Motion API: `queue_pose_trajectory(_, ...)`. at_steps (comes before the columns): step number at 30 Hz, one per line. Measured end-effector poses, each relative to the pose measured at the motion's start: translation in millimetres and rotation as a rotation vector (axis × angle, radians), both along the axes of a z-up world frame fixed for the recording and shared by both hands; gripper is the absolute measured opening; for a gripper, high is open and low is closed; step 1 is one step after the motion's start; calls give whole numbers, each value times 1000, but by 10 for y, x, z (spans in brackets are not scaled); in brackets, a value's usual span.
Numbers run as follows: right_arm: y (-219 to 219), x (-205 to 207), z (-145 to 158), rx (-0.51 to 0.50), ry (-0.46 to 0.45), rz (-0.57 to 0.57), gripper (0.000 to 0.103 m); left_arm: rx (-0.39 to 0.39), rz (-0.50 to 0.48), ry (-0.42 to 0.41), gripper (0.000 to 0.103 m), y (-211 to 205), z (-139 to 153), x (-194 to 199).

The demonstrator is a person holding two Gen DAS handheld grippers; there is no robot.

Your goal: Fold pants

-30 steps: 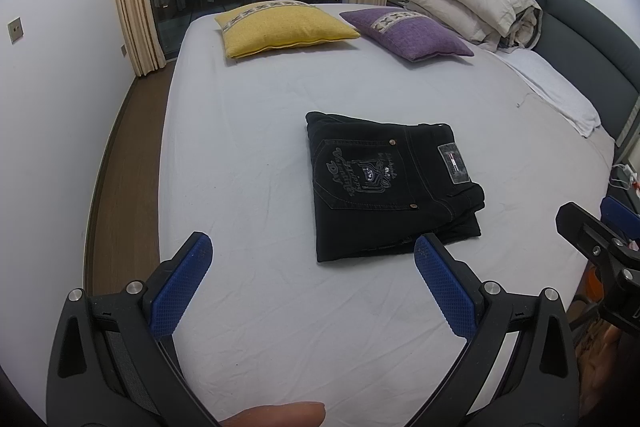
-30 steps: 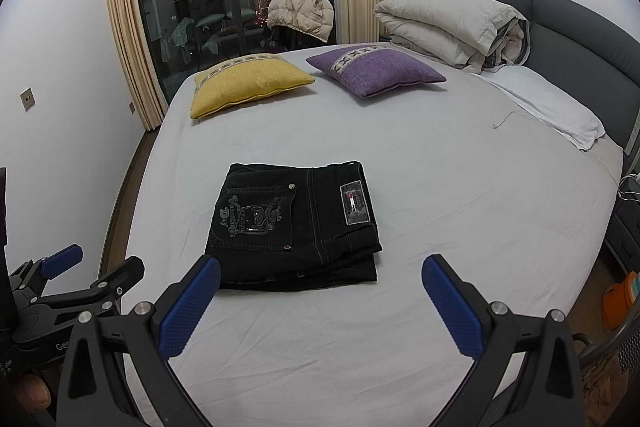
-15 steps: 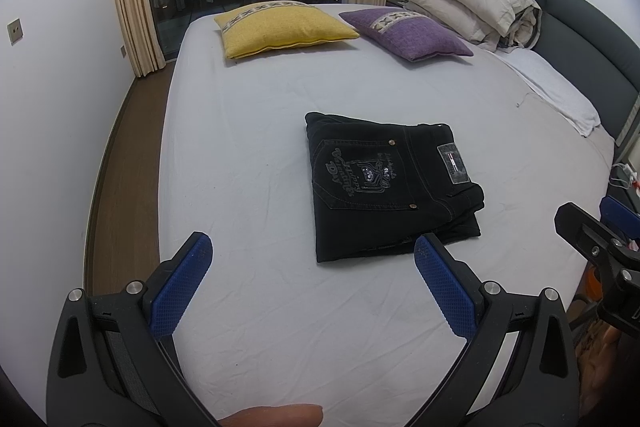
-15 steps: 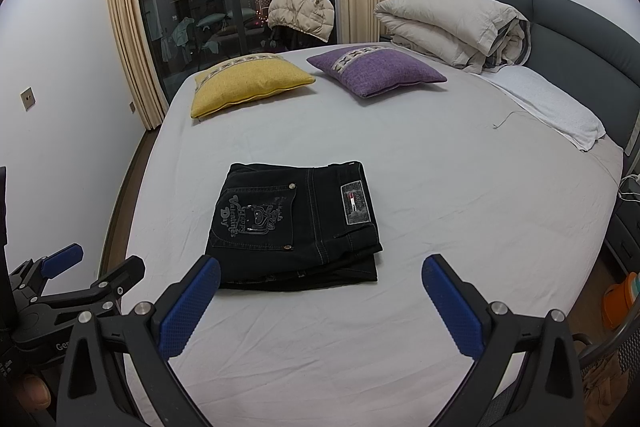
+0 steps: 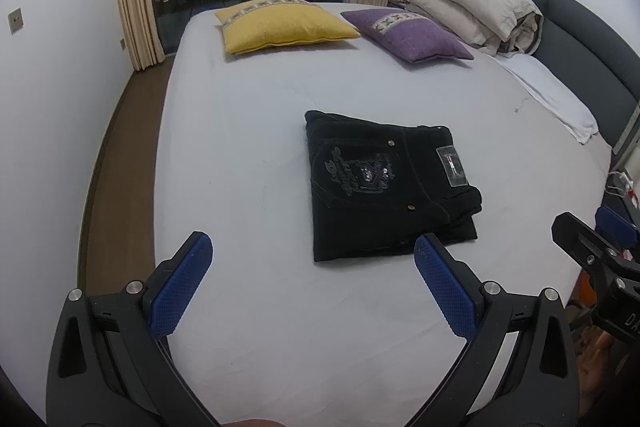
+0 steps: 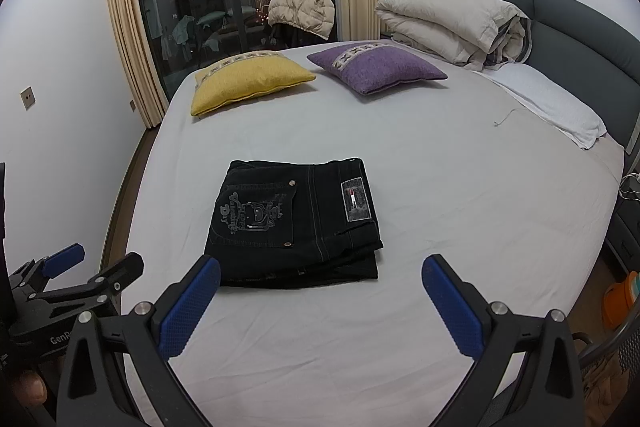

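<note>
Black pants (image 5: 384, 183) lie folded into a compact square on the white bed, back pocket with embroidered crest and a label facing up; they also show in the right wrist view (image 6: 296, 223). My left gripper (image 5: 312, 283) is open and empty, held above the sheet just short of the pants' near edge. My right gripper (image 6: 320, 303) is open and empty, also just in front of the pants. Each gripper shows at the edge of the other's view, the right gripper (image 5: 592, 259) and the left gripper (image 6: 72, 275).
A yellow pillow (image 5: 280, 27) and a purple pillow (image 5: 408, 35) lie at the far side of the bed. A rolled beige duvet (image 5: 464, 7) and a white pillow (image 5: 556, 95) sit by the grey headboard. Floor runs along the bed's left edge (image 5: 160, 147).
</note>
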State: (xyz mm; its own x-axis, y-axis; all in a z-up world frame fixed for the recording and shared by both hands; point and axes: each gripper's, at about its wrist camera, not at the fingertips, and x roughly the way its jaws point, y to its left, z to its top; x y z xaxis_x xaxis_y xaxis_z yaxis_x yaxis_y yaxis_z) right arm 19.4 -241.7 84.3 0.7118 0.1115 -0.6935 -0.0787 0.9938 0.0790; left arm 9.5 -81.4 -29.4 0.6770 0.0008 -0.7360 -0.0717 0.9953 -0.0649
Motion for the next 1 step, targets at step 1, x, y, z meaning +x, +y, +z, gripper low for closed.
queue_pose_trajectory(1,0,-3,-1,0,1,0,103,-3,-1,-2,103,13,4,0)
